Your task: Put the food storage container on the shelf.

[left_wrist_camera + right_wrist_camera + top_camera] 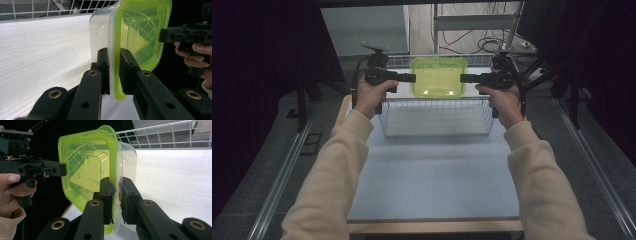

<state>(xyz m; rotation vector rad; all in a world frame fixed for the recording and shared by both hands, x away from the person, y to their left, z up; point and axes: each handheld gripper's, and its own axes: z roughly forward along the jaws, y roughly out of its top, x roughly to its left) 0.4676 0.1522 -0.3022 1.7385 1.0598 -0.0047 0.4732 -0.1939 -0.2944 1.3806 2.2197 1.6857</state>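
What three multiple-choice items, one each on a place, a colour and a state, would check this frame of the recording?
1. Where is the container?
A. Flat on the table
B. Held above the wire basket
C. On the floor

2. What colour is its lid?
A. Red
B. Blue
C. Yellow-green

3. How do the two grippers stand?
A. Both open, apart from it
B. Left gripper and right gripper each clamped on its rim
C. One on the basket

Answers: 1 B, the high view shows it held up over the basket; 2 C, the lid shows translucent yellow-green; 3 B, each gripper view shows jaws pinching the lid edge.
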